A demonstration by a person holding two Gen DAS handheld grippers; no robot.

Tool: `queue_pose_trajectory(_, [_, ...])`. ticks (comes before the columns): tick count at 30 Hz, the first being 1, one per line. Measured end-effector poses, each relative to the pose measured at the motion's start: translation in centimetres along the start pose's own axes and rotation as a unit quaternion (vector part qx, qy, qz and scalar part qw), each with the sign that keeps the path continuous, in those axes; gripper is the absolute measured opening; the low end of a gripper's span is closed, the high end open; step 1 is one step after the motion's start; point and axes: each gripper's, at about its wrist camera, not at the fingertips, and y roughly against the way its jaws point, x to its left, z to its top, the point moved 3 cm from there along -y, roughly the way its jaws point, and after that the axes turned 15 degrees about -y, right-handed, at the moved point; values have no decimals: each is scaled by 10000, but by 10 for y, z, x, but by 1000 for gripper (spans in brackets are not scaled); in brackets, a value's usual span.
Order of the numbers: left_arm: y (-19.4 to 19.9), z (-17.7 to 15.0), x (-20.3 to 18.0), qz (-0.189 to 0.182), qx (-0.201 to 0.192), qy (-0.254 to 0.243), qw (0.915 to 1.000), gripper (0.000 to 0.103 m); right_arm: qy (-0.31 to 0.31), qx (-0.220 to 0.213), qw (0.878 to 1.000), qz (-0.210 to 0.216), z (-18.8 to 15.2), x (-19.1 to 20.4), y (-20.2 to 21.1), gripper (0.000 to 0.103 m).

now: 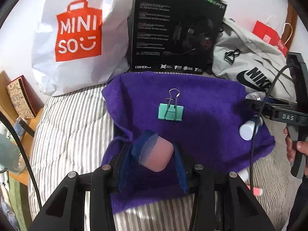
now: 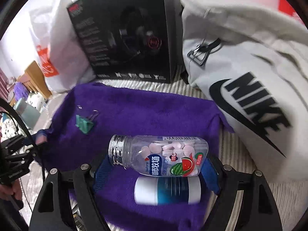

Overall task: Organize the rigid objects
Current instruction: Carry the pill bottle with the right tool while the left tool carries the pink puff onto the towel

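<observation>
A purple towel (image 1: 202, 104) lies spread on the striped bedding. My left gripper (image 1: 156, 150) is shut on a pink rounded case (image 1: 159, 157), held just above the towel's near edge. A teal binder clip (image 1: 170, 111) lies on the towel ahead of it. My right gripper (image 2: 156, 161) is shut on a clear candy bottle (image 2: 173, 150), gripped end to end and lying sideways between the blue pads. Under it a white and blue bottle (image 2: 167, 190) rests on the towel. From the right wrist view the binder clip (image 2: 84, 124) is at the left, with the left gripper (image 2: 39, 136) beyond it.
A white Miniso bag (image 1: 77, 34), a black Edifier box (image 1: 173, 30) and a grey Nike bag (image 1: 250, 61) stand along the towel's far edge. A red paper bag (image 1: 269, 36) sits behind. A wooden shelf (image 1: 19, 104) with a book is at left. A black cable (image 1: 256, 134) hangs at right.
</observation>
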Motion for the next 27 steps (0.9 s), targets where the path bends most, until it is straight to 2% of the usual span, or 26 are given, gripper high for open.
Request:
queue_pose_trajectory(5, [-25, 7, 4, -29, 165, -6, 9999, 41, 105, 290, 9994, -131, 5, 1, -33, 81])
queue_pose_trajectory(12, [-47, 15, 3, -49, 289, -153, 9995, 41, 234, 505, 9981, -271, 1, 3, -54, 81])
queue_pose_trajectory(21, [-56, 18, -11, 112, 401, -549, 9976, 41, 343, 444, 9979, -318, -3, 4, -55, 81])
queue_pose_trajectory(24, [-58, 17, -14, 159, 436, -612, 9970, 41, 352, 542, 9975, -268, -3, 5, -55, 85])
queue_pose_trajectory(27, [-57, 14, -18, 106, 488, -639, 9967, 46, 281, 599, 9976, -199, -5, 1, -52, 85])
